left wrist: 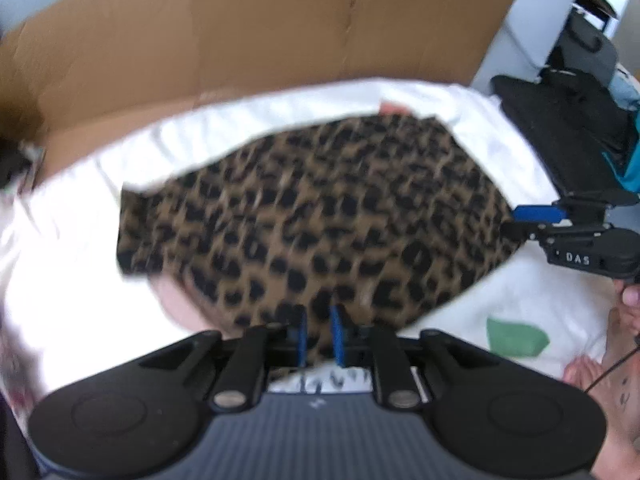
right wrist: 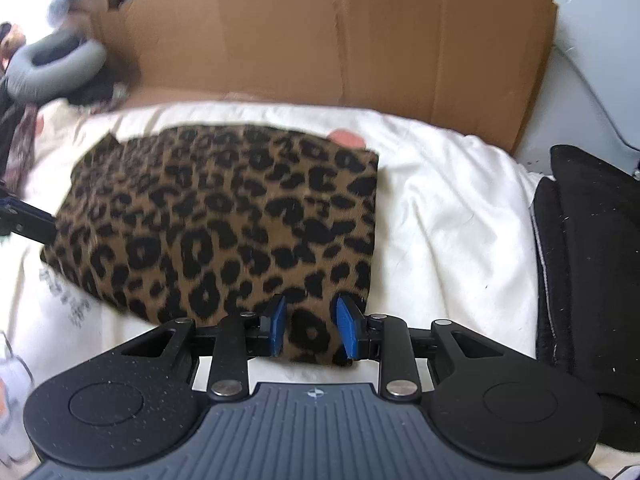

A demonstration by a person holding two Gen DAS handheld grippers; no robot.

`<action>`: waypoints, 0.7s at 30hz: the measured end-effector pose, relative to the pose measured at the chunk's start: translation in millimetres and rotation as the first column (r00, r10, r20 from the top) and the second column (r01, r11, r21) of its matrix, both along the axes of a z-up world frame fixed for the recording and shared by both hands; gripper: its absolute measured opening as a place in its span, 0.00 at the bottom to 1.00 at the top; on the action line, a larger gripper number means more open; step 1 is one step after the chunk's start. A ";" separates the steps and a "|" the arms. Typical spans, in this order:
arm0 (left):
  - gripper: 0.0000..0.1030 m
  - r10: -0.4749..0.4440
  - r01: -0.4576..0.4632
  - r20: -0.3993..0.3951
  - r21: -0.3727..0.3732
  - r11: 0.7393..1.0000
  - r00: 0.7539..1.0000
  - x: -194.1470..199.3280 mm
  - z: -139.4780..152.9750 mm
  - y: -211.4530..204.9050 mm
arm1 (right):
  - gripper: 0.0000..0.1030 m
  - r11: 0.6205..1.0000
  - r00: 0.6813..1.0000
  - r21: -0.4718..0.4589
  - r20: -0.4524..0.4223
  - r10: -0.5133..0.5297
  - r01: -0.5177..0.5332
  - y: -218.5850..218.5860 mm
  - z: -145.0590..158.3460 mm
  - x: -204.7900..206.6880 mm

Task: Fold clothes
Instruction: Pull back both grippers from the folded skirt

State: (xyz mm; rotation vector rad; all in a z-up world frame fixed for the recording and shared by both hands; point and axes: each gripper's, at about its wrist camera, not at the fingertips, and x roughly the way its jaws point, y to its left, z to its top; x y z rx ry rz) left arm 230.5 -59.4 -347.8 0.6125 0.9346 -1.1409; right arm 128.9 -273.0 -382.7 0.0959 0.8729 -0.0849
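Leopard-print garment [right wrist: 224, 216] lying folded on the white bedding [right wrist: 448, 216]

Right tool [right wrist: 310, 330] is gripping its near corner; left tool [left wrist: 318, 334] is sitting at its edge, blue pads slightly apart, grip unclear.

White-sheeted bed [right wrist: 452, 216], leopard-print garment [right wrist: 224, 216] flat on it; cardboard sheet [right wrist: 320, 40] behind

Both grippers share one build — the left gripper [left wrist: 319, 334] and right gripper [right wrist: 311, 328] have blue pads, black linkage arms with silver screws, ribbed grey bodies; one side reads "DAS".
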 end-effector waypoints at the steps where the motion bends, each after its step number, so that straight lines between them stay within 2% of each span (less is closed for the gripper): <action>1: 0.21 -0.008 0.008 0.005 -0.009 1.000 1.000 -2.1 -0.3 -4.5 | 0.33 1.000 1.000 0.007 0.007 -0.005 0.005 -0.2 3.4 -0.1; 4: 0.21 -0.031 0.031 -0.005 -0.027 0.999 1.000 -8.1 -4.2 -16.1 | 0.33 1.000 1.000 0.019 0.022 0.001 -0.002 3.6 10.1 -1.5; 11: 0.21 -0.096 0.098 0.053 -0.022 0.995 0.994 -22.3 -21.6 -31.0 | 0.33 0.998 0.999 0.035 0.001 0.049 -0.049 21.2 3.4 -0.2; 18: 0.21 -0.031 0.028 0.074 0.031 0.999 0.997 -4.2 -43.4 -40.2 | 0.33 0.998 0.999 0.048 -0.009 0.051 -0.050 23.7 3.3 -5.9; 21: 0.21 -0.019 0.017 0.070 0.040 0.999 0.997 3.3 -49.4 -40.1 | 0.33 0.996 0.999 0.085 -0.027 0.026 -0.024 18.9 1.7 -11.5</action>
